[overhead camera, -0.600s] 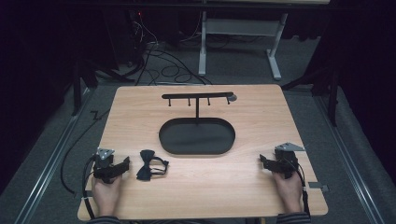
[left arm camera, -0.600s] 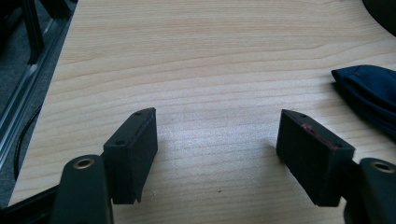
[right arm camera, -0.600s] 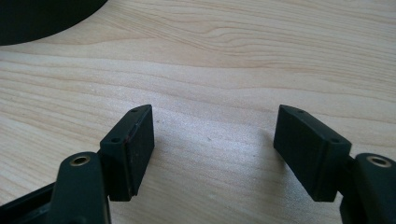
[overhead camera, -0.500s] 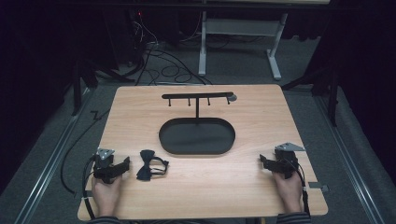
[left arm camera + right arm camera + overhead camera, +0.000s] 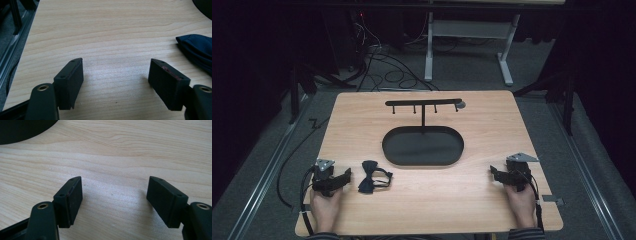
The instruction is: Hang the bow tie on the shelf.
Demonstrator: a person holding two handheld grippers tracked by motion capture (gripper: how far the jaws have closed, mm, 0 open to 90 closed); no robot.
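My left gripper (image 5: 346, 176) rests on table (image 5: 492, 210), jaws spread wide, empty, ready for bow tie (image 5: 373, 176) just off right jaw, untouched. My right gripper (image 5: 495, 174) parked well apart, jaws wide, empty. Hanger stand (image 5: 423, 106) beyond, tray base (image 5: 422, 146) ahead: likely destination.

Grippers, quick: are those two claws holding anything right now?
Left gripper: open, holding nothing; bow tie lies beside it.
Right gripper: open, holding nothing.

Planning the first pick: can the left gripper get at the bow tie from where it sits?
Probably yes. The left gripper rests on the table just beside the dark bow tie, jaws wide open and empty, with bare wood between them and nothing in the way.
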